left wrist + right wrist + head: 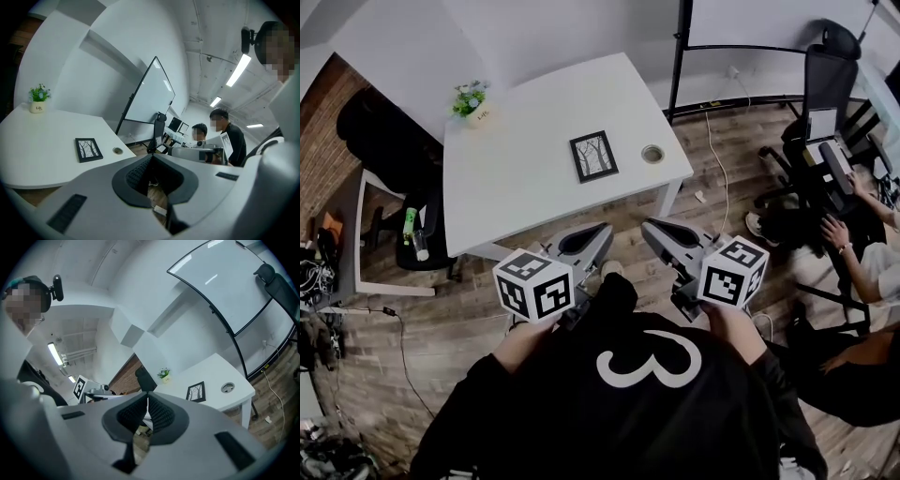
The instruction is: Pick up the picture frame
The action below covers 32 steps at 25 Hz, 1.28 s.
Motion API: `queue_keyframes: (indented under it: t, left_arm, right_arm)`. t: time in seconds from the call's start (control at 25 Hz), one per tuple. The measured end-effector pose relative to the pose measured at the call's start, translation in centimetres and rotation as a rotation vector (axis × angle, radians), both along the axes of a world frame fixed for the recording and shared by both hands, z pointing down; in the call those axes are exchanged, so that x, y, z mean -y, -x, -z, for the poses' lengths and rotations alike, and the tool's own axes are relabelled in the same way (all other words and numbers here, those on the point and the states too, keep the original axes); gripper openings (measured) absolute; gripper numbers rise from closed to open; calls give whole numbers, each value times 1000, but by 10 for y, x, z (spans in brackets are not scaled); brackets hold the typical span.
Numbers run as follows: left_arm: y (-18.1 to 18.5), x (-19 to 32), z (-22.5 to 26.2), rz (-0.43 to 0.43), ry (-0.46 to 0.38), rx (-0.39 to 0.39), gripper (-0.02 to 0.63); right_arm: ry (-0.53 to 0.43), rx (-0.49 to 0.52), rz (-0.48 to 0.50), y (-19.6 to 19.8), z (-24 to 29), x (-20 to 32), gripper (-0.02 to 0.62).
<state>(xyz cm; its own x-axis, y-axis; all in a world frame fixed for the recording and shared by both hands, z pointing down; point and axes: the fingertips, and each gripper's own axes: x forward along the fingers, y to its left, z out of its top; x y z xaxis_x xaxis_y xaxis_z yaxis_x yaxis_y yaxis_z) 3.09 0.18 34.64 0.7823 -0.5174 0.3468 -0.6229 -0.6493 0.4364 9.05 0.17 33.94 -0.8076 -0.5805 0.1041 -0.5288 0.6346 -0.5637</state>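
A black picture frame (593,156) with a tree drawing lies flat on the white table (525,178), towards its right side. It also shows in the left gripper view as the picture frame (88,149) and in the right gripper view as the picture frame (196,392). My left gripper (602,231) and right gripper (649,228) hover side by side just short of the table's near edge, both shut and empty. The left gripper (150,156) and the right gripper (147,394) have their jaw tips together.
A small potted plant (471,98) stands at the table's far left corner and a round cable port (652,154) sits right of the frame. A whiteboard stand (679,56) is behind. Office chairs (821,94) and seated people (862,244) are at the right.
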Motion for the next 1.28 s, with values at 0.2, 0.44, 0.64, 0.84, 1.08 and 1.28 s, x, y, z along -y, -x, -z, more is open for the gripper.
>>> queue_keyframes:
  t: [0.2, 0.44, 0.64, 0.84, 1.08, 1.28]
  left_arm:
    - [-7, 27, -8, -12, 22, 3, 15]
    - [-4, 65, -22, -18, 58, 5, 15]
    - [3, 105, -36, -9, 93, 6, 15]
    - [18, 146, -58, 10, 140, 27, 15]
    - [33, 167, -78, 49, 175, 42, 15]
    - [48, 216, -93, 56, 219, 41, 15]
  right_arm:
    - [24, 4, -18, -5, -8, 28, 26]
    - [57, 4, -40, -3, -20, 65, 26]
    - [95, -9, -41, 1, -34, 103, 26]
    - [131, -13, -34, 9, -50, 147, 26]
    - [154, -44, -36, 10, -70, 172, 26]
    - [221, -85, -13, 26, -91, 221, 26]
